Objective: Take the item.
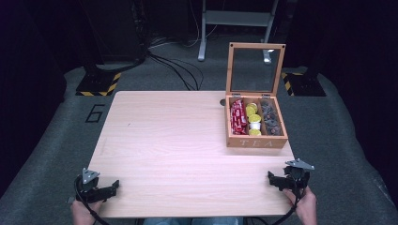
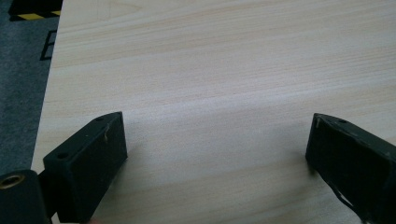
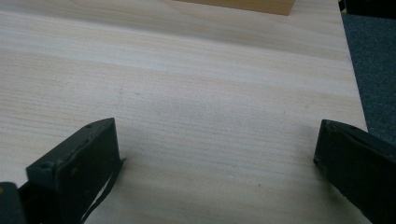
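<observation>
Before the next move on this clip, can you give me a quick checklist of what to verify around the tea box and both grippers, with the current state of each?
1. Left gripper open, nothing between its fingers: ok.
2. Right gripper open, nothing between its fingers: ok.
3. Tea box lid raised and standing upright: ok.
4. Three compartments reachable: red packets on the left, yellow-topped pods in the middle, grey pieces on the right: ok.
5. Bare table between both grippers and the box: ok.
6. What the grey pieces are: cannot tell, too small.
</observation>
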Action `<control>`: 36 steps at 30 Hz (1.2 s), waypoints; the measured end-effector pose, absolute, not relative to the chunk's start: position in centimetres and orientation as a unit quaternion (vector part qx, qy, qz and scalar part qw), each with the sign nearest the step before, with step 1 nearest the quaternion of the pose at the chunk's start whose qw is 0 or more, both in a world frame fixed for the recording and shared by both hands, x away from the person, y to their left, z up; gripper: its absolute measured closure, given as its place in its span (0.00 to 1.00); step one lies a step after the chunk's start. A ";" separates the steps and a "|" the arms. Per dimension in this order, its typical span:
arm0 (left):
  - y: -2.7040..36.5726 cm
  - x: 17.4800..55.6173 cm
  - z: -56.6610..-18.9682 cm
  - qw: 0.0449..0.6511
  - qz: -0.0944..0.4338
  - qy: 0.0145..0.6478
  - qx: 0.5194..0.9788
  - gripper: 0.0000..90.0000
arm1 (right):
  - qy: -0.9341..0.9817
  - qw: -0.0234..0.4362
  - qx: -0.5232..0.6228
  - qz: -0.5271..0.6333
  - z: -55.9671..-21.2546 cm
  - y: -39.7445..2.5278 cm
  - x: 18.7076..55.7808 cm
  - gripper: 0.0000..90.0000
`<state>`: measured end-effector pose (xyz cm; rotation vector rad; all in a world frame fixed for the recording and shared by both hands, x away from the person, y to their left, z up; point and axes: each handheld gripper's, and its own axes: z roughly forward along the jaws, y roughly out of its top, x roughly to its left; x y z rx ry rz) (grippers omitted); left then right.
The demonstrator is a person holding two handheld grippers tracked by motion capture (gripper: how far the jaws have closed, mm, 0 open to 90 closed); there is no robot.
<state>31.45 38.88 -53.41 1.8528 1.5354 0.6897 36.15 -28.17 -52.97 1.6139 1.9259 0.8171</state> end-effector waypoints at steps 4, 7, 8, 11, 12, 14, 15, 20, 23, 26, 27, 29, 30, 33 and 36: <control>38.9 31.5 -53.4 0.314 0.261 0.583 0.702 0.06 | 0.713 0.246 0.583 0.302 -53.0 -28.5 36.0 0.00; 38.8 31.5 -53.4 0.312 0.259 0.586 0.701 0.06 | 0.715 0.246 0.580 0.303 -53.0 -28.5 36.1 0.00; 38.8 31.6 -53.4 0.311 0.259 0.590 0.698 0.06 | 0.715 0.246 0.579 0.304 -53.0 -28.6 36.2 0.00; 38.8 31.7 -53.3 0.307 0.263 0.592 0.698 0.06 | 0.717 0.244 0.578 0.304 -53.0 -28.6 36.2 0.00; 38.8 31.7 -53.3 0.303 0.260 0.594 0.698 0.06 | 0.718 0.243 0.576 0.306 -53.0 -28.7 36.2 0.00; 38.8 31.8 -53.2 0.302 0.262 0.596 0.697 0.06 | 0.724 0.241 0.568 0.308 -53.0 -28.8 36.3 0.00; 38.8 31.8 -53.2 0.302 0.261 0.597 0.696 0.06 | 0.726 0.241 0.566 0.308 -53.0 -28.8 36.4 0.00; 38.7 32.1 -53.2 0.300 0.263 0.602 0.692 0.05 | 0.730 0.237 0.561 0.309 -53.0 -28.9 36.5 0.00; 38.6 32.2 -53.0 0.301 0.255 0.603 0.693 0.04 | 0.731 0.236 0.561 0.309 -53.0 -28.9 36.5 0.00; 38.1 32.3 -52.7 0.308 0.256 0.596 0.696 0.04 | 0.730 0.236 0.562 0.308 -53.0 -28.9 36.5 0.00; 37.9 32.3 -52.6 0.310 0.256 0.594 0.696 0.04 | 0.730 0.236 0.562 0.308 -53.0 -28.9 36.5 0.00; 37.4 32.4 -52.2 0.312 0.253 0.589 0.701 0.04 | 0.731 0.237 0.561 0.308 -53.0 -28.9 36.5 0.00; 36.9 32.6 -51.8 0.316 0.256 0.582 0.704 0.04 | 0.731 0.237 0.561 0.309 -53.0 -28.9 36.5 0.00; 36.1 32.9 -51.2 0.324 0.254 0.574 0.708 0.05 | 0.731 0.236 0.561 0.309 -53.0 -29.0 36.5 0.00; 35.3 33.3 -50.7 0.329 0.251 0.566 0.713 0.05 | 0.732 0.236 0.559 0.310 -53.0 -29.0 36.5 0.00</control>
